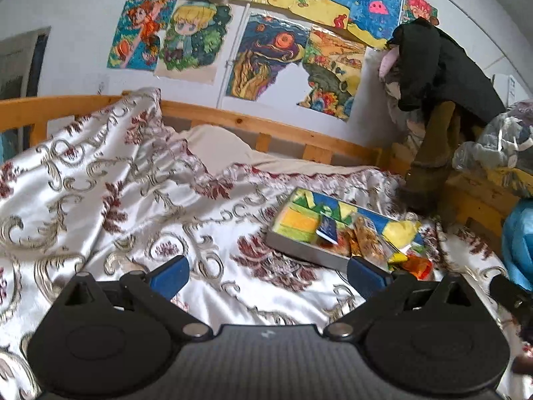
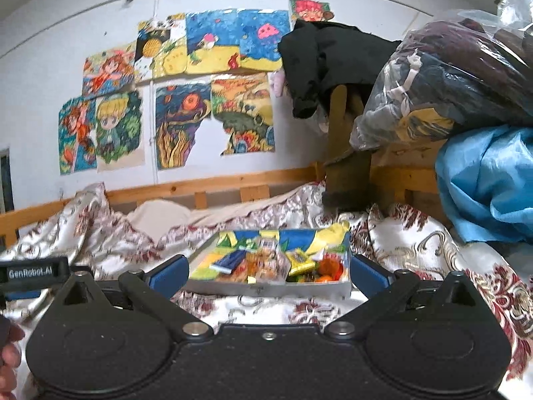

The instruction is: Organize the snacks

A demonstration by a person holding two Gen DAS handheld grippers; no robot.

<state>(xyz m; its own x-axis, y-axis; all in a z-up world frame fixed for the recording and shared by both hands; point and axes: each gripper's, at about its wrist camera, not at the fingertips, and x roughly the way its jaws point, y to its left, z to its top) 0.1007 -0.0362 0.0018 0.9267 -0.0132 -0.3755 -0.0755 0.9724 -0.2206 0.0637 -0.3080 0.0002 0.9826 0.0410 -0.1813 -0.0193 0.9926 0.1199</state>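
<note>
Broadly, the bed point(image 2: 416, 253), covered in a white cloth with dark-red floral print, carries the one container in play: a shallow grey tray point(image 2: 266, 289) lying flat with its long axis running left to right across the right wrist view. It sits dead ahead of the right hand-held gripper point(image 2: 268, 271), framed between the blue fingers, near but not touched; jaws wide apart, empty. From the left hand-held gripper point(image 1: 268, 271) the tray point(image 1: 306, 251) lies ahead and off to the right, angled, so the right one looks better placed. Left jaws also spread, holding nothing. Inside the tray: mixed snacks point(image 2: 299, 261), loosely heaped toward its right half — yellow wrappers, orange pieces, a dark blue packet point(image 2: 230, 261) lying near the middle-left. Individual items too blurred to identify.
</note>
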